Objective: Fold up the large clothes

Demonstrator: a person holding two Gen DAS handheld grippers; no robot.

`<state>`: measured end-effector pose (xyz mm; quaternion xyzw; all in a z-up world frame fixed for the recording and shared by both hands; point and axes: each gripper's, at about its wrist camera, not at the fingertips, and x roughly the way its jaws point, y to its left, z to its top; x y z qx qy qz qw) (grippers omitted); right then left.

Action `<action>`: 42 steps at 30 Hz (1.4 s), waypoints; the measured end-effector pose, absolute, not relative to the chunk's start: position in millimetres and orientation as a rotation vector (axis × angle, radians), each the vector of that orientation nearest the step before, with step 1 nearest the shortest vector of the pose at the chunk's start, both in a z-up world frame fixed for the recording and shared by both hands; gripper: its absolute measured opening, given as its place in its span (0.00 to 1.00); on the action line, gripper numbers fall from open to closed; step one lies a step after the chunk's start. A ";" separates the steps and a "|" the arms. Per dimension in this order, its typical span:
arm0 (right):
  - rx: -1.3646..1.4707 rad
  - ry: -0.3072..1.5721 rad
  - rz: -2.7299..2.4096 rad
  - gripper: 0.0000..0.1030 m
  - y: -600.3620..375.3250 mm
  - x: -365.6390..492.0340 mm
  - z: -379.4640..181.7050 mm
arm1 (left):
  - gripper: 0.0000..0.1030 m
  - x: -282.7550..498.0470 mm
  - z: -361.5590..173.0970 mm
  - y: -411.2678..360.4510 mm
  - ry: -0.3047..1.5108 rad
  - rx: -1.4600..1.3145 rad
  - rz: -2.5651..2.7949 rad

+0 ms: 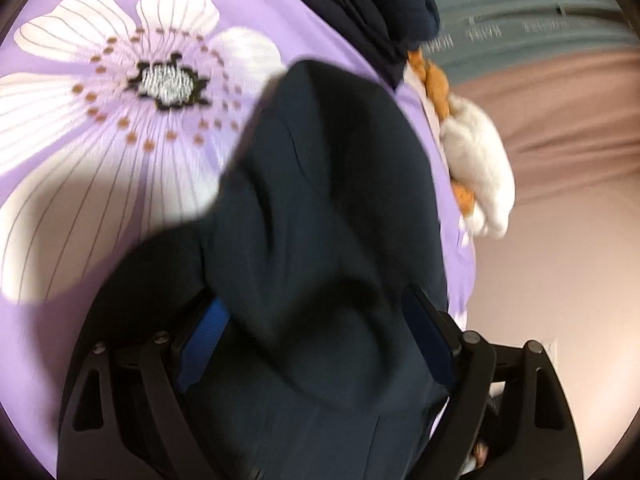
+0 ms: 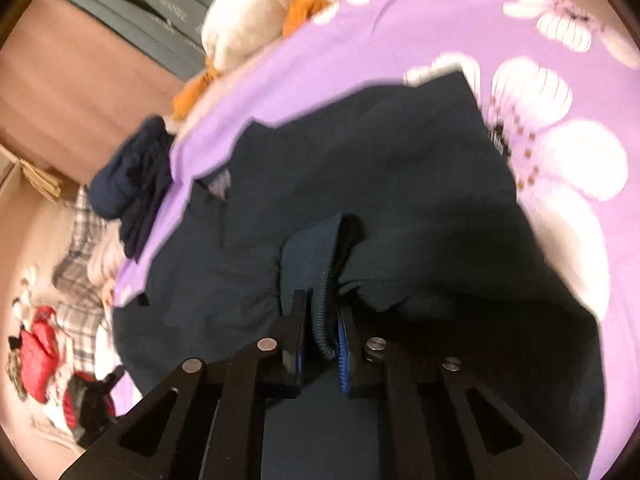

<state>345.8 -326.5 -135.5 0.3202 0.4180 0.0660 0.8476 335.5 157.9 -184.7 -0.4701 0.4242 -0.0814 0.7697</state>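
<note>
Both claws worked on a dark navy garment on a bed with a purple flowered sheet.

The right claw was clenched on a ribbed edge of the garment, and most of the cloth lay spread over the sheet in front of it. The left claw had its blue pads wide apart with a bunched fold of the garment between them; whether it gripped the fold I cannot tell. A white and orange plush toy lay at the edge of the bed.
</note>
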 end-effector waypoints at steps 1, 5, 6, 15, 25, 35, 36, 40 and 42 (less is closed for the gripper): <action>0.674 0.827 0.137 0.12 -329.0 339.7 -125.8 | 0.61 337.9 -184.7 160.0 0.895 -1.035 -0.155; 0.691 0.710 0.063 0.12 -343.4 314.1 -122.5 | 0.26 343.0 -193.2 166.2 0.887 -1.044 -0.083; 0.699 0.724 0.038 0.12 -343.2 315.6 -130.8 | 0.19 343.5 -194.9 165.5 0.889 -1.036 -0.081; 0.632 0.932 -0.004 0.40 -354.4 322.9 -159.8 | 0.30 339.5 -183.1 176.7 0.999 -0.870 -0.030; 0.353 0.784 0.114 0.42 -318.9 331.3 -103.9 | 0.40 357.1 -129.8 132.3 0.931 -0.510 -0.115; 0.036 0.945 0.054 0.44 -251.1 390.4 -171.1 | 0.42 411.6 -196.9 50.2 1.058 -0.084 -0.085; 0.032 0.953 0.052 0.44 -251.9 392.0 -176.0 | 0.42 408.7 -196.8 51.7 1.045 -0.072 -0.087; 0.044 0.965 0.055 0.44 -258.0 387.2 -168.1 | 0.43 408.3 -191.6 64.0 1.067 -0.103 -0.099; 0.086 0.940 0.081 0.45 -264.3 369.9 -156.0 | 0.50 395.4 -183.9 71.5 1.048 -0.119 -0.110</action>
